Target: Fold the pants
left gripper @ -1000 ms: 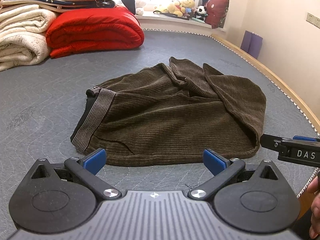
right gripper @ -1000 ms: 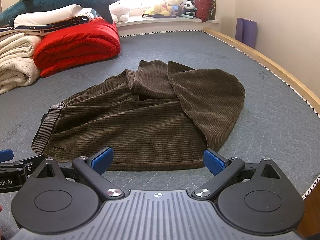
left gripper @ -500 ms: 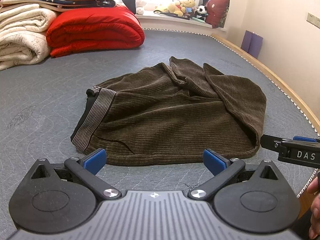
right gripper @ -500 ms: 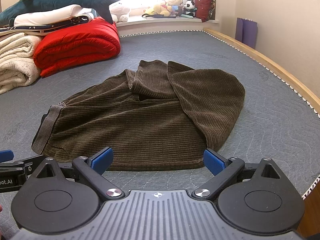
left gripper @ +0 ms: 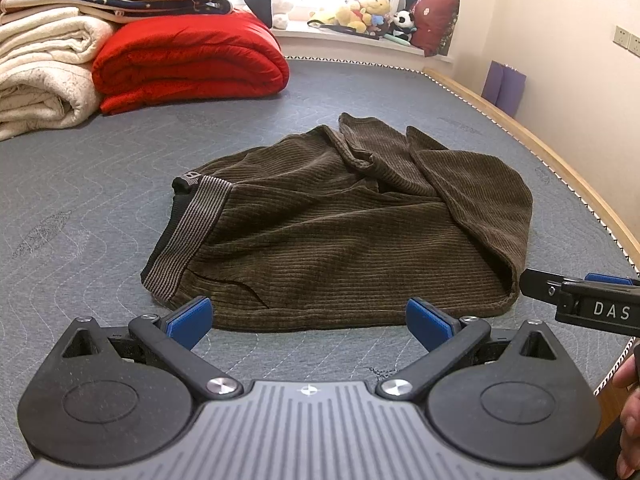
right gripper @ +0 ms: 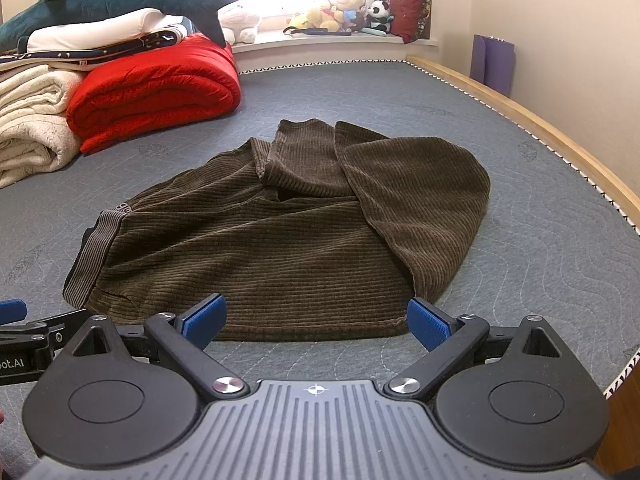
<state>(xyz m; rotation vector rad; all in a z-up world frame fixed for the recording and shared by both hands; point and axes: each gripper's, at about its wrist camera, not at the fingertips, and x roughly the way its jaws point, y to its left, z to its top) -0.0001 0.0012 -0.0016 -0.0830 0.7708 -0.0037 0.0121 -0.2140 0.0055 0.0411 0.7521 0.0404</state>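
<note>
Your brown corduroy pants lie roughly in the middle of the grey quilted mattress, already folded over on themselves. The striped waistband sits at the left end, and the legs are doubled back toward the far side, with one rounded fold at the right end. The near edge of the cloth runs just in front of both of your tools.

Your left tongs are spread wide, blue pads apart, holding nothing; they hover just short of the near edge, close to the waistband corner. Your right tongs are also spread wide and empty, facing the near edge toward the right end of the pants. In the left camera you can see the tip of the right tool at the right side, just beside the folded corner, with part of your hand below it.

At the far left a red quilt and cream blankets are stacked, with a plush shark on top. Soft toys line the window sill.
</note>
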